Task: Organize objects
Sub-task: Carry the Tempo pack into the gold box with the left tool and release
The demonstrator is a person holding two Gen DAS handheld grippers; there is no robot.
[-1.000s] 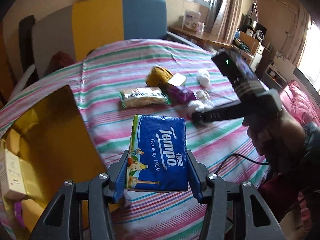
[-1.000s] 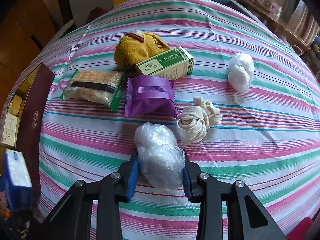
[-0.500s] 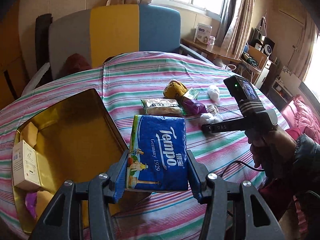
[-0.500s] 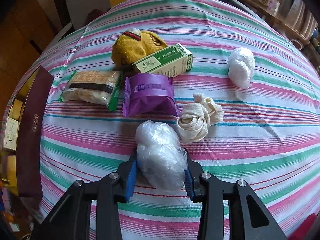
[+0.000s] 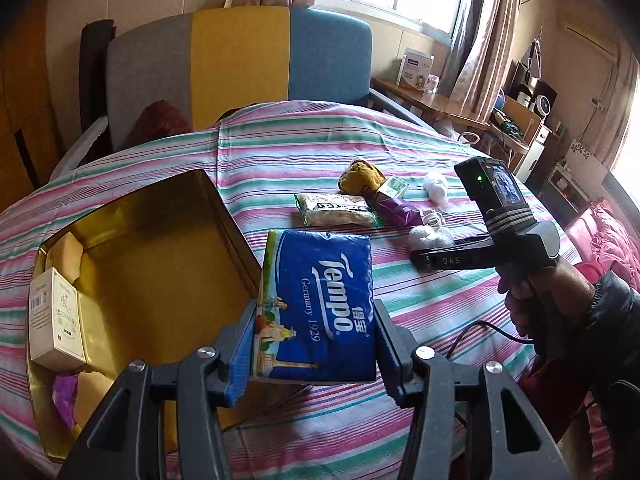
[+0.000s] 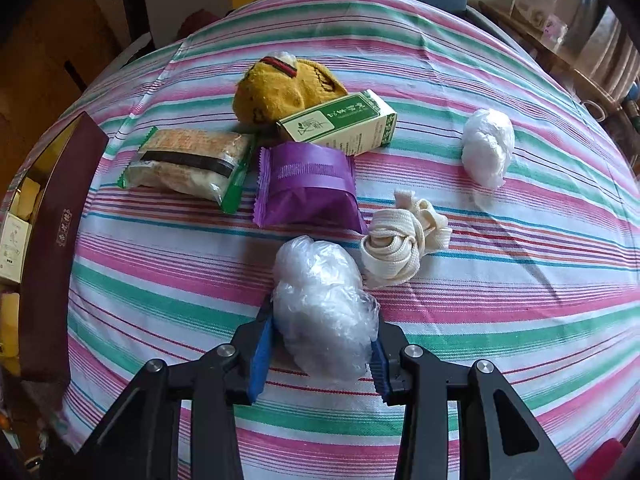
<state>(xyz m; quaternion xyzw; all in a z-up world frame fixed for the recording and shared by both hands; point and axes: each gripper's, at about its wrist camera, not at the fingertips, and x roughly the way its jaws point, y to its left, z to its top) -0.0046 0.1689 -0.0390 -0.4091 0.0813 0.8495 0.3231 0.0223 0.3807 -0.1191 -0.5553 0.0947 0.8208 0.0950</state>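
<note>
**Tissue pack held by the box, plastic bundle between the right jaws**

The left gripper [image 5: 314, 344] clamps a blue tissue pack [image 5: 318, 304] in the air, just beside the open gold-lined box [image 5: 152, 264] on the striped counter [image 6: 480, 320]. The right gripper [image 6: 320, 354] points down at the counter, its jaws having just eased a little wider, pads against a crumpled clear plastic bundle [image 6: 324, 304] that lies on the cloth. Behind it lie a cream strap [image 6: 400, 244], a purple packet [image 6: 308, 188], a snack pack [image 6: 188, 164], a green carton [image 6: 340, 124] and a yellow sock [image 6: 280, 88].
</note>
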